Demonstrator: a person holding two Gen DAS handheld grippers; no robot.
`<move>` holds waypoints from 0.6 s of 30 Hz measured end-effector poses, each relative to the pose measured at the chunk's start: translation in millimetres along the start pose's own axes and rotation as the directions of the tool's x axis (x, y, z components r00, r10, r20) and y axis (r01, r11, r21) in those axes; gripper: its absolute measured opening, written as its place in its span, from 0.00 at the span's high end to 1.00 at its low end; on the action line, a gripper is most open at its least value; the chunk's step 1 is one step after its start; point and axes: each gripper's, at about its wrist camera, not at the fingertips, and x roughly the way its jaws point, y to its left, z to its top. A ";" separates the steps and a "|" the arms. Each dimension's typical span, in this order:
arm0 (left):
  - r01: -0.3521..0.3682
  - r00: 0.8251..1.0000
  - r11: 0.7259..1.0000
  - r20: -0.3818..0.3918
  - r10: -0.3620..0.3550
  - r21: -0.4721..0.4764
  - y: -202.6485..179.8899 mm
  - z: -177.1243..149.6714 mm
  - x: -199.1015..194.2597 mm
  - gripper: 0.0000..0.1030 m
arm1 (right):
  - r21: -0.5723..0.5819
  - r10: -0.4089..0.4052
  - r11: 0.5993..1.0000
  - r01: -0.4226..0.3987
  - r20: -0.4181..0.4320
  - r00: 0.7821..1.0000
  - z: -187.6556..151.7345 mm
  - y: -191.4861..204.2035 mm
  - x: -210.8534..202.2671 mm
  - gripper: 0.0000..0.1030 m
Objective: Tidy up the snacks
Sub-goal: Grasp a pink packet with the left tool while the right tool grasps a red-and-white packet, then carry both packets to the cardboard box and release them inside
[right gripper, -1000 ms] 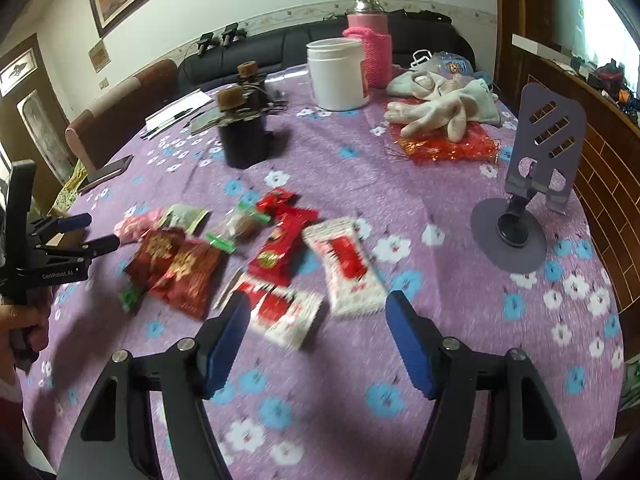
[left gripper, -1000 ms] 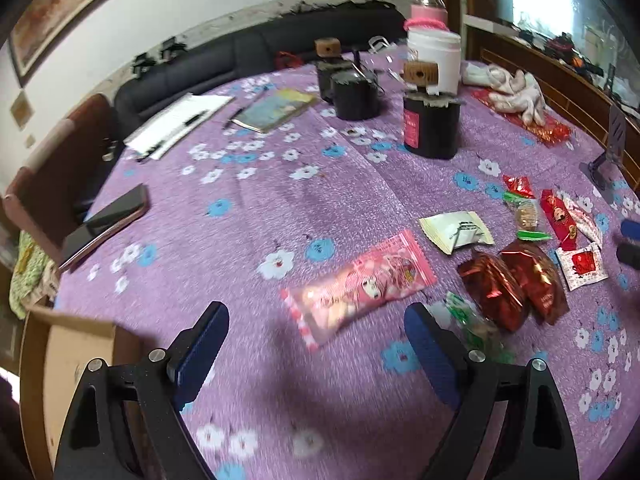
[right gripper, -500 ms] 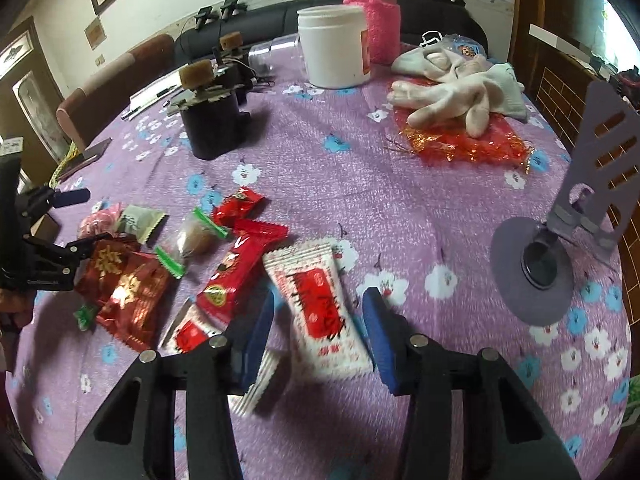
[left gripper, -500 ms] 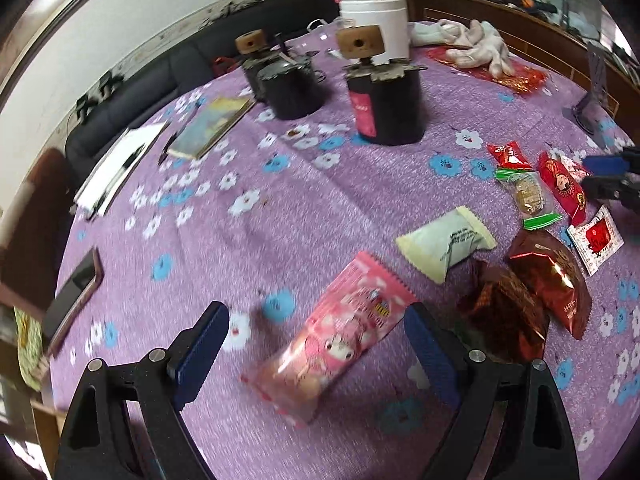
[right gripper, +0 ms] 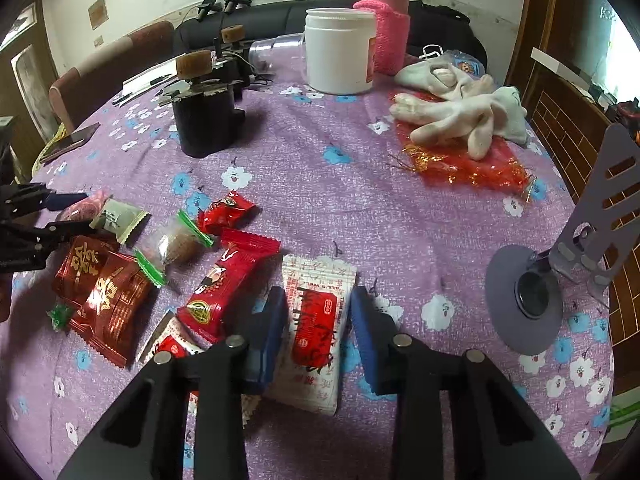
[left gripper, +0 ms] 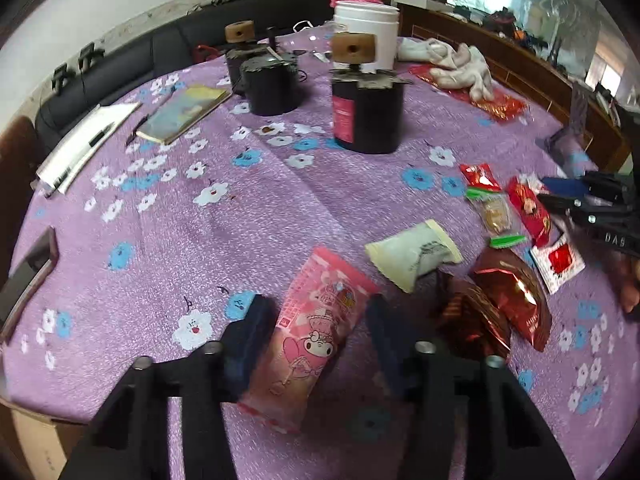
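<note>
On the round tabletop (left gripper: 280, 208) under its purple flowered cloth, the change is that both claws have just been closing, each now astride a snack.

The left claw (left gripper: 316, 336), at six o'clock in its view, pinches the long pink cartoon-printed packet (left gripper: 316, 332) across its middle; the packet looks tilted, one end off the cloth.

The right claw (right gripper: 316, 332) squeezes the white packet with a red label (right gripper: 316, 332), which lies flat.

Lifting likely comes next; the other wrappers are unsorted.

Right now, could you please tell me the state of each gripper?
Left gripper: jaws just closing around the pink snack packet.
Right gripper: jaws just closing around the white-and-red snack packet.
</note>
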 end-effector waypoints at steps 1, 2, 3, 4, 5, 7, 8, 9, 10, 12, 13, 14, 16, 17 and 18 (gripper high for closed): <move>-0.013 1.000 1.000 0.000 0.013 0.026 -7.5 -0.4 -1.8 0.62 | 0.002 -0.002 1.000 0.002 0.000 1.000 -0.1 0.0 -0.2 0.69; -0.031 1.000 0.999 -0.001 0.031 0.043 -13.0 -0.8 -2.8 0.66 | 0.006 -0.003 1.000 0.003 0.002 1.000 -0.5 -0.3 -0.5 0.69; -0.050 0.999 0.997 0.000 0.050 0.054 -16.5 -1.0 -3.6 0.68 | 0.012 -0.003 1.000 0.003 0.006 1.000 -1.1 -0.6 -0.8 0.70; -0.058 0.998 0.997 0.002 0.058 0.057 -18.7 -1.9 -4.7 0.70 | 0.016 -0.002 1.000 0.002 0.010 1.000 -1.7 -1.3 -1.4 0.71; -0.057 0.998 0.997 0.005 0.056 0.049 -18.1 -2.7 -6.0 0.74 | 0.024 0.001 1.000 -0.001 0.014 1.000 -2.4 -2.2 -2.0 0.71; -0.039 0.999 0.999 0.008 0.039 0.020 -12.8 -3.8 -8.3 0.76 | 0.034 0.010 0.999 -0.010 0.018 1.000 -4.0 -3.0 -3.4 0.72; -0.030 0.999 1.000 0.010 0.030 -0.002 -10.1 -4.7 -9.9 0.77 | 0.035 0.010 0.999 -0.011 0.020 1.000 -4.7 -2.8 -4.3 0.72; -0.030 0.999 1.000 0.012 0.030 -0.010 -8.6 -5.6 -10.9 0.77 | 0.036 0.012 0.999 -0.013 0.023 1.000 -5.4 -2.5 -5.5 0.72; -0.036 0.999 0.999 0.013 0.036 -0.014 -8.0 -6.1 -11.6 0.77 | 0.039 0.014 0.999 -0.015 0.027 1.000 -6.1 -2.5 -7.2 0.73; -0.047 0.999 0.998 0.020 0.048 -0.030 -8.2 -8.5 -15.2 0.78 | 0.041 0.013 0.999 -0.015 0.035 0.999 -6.1 -2.4 -10.0 0.73; -0.045 0.999 0.998 0.025 0.046 -0.036 -8.4 -8.8 -16.6 0.78 | 0.044 0.013 0.999 -0.015 0.042 0.999 -6.2 -2.9 -12.4 0.73; -0.046 0.998 0.998 0.029 0.048 -0.043 -9.1 -10.4 -18.7 0.78 | 0.047 0.015 0.999 -0.017 0.047 0.999 -6.1 -3.2 -15.0 0.73; -0.044 0.998 0.997 0.037 0.046 -0.056 -12.0 -13.9 -22.6 0.78 | 0.045 0.009 0.999 -0.012 0.055 0.998 -6.1 -3.1 -19.5 0.74; -0.044 0.998 0.997 0.040 0.047 -0.061 -13.6 -15.6 -24.2 0.78 | 0.044 0.008 0.999 -0.011 0.059 0.998 -6.4 -2.9 -21.9 0.74; -0.046 0.998 0.997 0.042 0.049 -0.066 -14.7 -17.5 -25.6 0.78 | 0.042 0.007 0.999 -0.010 0.062 0.998 -6.8 -2.3 -24.5 0.74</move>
